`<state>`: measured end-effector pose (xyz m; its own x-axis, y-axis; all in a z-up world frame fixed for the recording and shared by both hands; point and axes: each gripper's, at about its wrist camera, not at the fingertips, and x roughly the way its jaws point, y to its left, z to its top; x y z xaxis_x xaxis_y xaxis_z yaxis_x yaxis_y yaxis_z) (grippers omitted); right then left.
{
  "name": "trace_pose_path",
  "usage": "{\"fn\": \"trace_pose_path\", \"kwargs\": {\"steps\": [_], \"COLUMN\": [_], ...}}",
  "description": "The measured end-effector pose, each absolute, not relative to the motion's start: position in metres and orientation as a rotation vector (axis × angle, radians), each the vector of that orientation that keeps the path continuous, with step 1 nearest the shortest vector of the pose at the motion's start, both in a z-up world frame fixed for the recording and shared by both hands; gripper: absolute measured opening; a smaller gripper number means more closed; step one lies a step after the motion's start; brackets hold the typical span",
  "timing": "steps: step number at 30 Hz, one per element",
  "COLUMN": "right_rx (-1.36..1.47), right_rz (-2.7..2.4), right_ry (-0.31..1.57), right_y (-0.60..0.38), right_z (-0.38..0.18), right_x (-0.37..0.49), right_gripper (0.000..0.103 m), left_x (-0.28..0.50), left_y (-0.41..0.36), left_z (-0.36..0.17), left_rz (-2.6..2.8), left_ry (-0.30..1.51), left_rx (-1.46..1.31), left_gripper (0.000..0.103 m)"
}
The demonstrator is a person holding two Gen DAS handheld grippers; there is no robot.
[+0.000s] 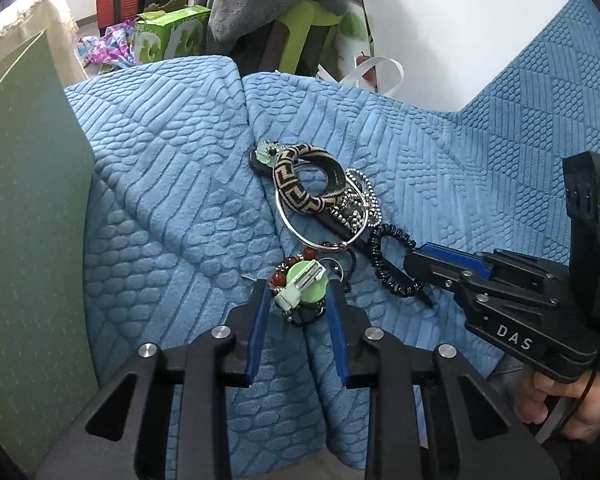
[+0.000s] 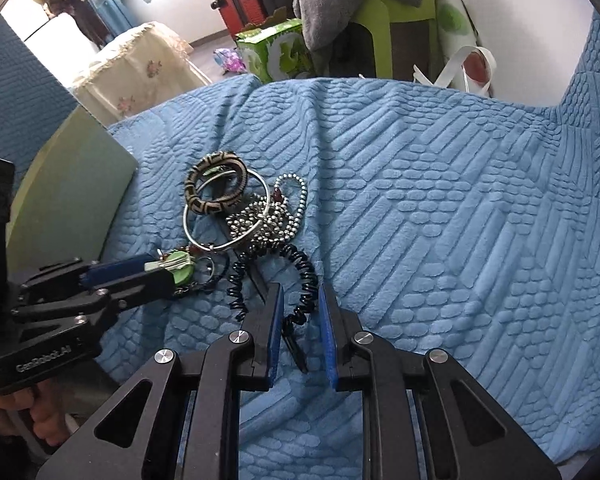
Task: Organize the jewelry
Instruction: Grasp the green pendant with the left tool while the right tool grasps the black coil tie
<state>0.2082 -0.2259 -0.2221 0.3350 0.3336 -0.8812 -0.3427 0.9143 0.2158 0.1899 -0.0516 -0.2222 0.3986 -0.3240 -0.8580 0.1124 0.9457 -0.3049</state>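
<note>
Big blue quilted cover carries everything, with a green board at its left edge. In the middle sits the jewelry pile: patterned bangle on top, silver bangle under it, ball chain tangled beside.

Left claw is spread, its fingers flanking the green round piece dead ahead, apparently not yet pinched.

Right claw is spread too, its fingers either side of the black coiled cord, whose loop runs away toward the pile. Each arm has 1 item nearest it.
</note>
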Motion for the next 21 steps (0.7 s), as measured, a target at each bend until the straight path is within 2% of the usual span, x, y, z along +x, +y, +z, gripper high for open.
{"fn": "trace_pose_path", "kwargs": {"steps": [4,7,10,21], "right_rx": [-0.051,-0.114,-0.137,-0.064], "right_rz": [0.429,0.411,0.397,0.375], "right_ry": [1.141,1.132,1.135,1.083], "right_y": [-0.221,-0.216,-0.213,-0.227], "right_z": [-0.225,-0.225,-0.225,-0.197], "right_x": [0.21,0.209,0.209,0.199], "right_gripper": [0.015,0.01,0.007,0.007], "left_x": [0.192,0.191,0.188,0.179], "left_y": [-0.056,-0.056,-0.057,-0.041], "left_z": [-0.227,-0.228,-0.227,-0.195], "left_rz": [-0.286,-0.293,-0.297,-0.309], "left_ry": [1.15,1.15,1.149,1.112], "left_rx": [-0.193,-0.187,-0.187,-0.27], "left_gripper": [0.025,0.013,0.013,0.012]}}
